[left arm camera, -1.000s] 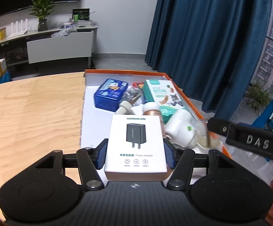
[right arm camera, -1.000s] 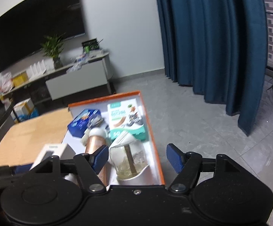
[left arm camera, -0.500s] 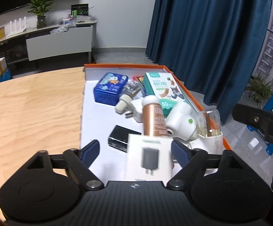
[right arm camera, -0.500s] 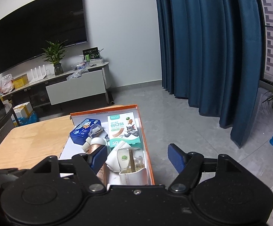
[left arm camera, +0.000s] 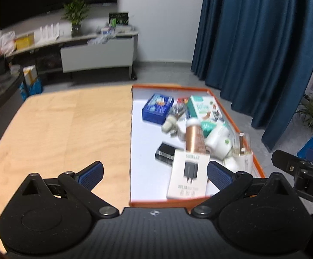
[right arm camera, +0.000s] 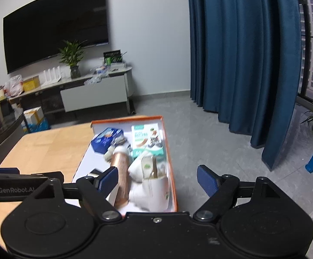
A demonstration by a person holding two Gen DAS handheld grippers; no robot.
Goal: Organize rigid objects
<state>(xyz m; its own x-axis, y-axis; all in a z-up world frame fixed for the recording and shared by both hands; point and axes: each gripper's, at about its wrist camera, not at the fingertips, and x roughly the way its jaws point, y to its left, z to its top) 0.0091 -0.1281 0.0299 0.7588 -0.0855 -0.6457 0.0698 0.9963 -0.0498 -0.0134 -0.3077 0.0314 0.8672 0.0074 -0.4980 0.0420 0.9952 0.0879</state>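
Jaws opening on both left gripper point(left arm camera: 154, 173) and right gripper point(right arm camera: 156, 178), nothing gripped; white power-adapter box point(left arm camera: 187, 178) lying flat inside orange-rimmed white tray point(left arm camera: 258, 168) on wooden table point(left arm camera: 65, 125).

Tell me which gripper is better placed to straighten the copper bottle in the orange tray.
Probably right. The right gripper, jaws opening and empty, looks along the copper-coloured cylindrical bottle beside its left finger. The left gripper sits further left, over the tray's edge.
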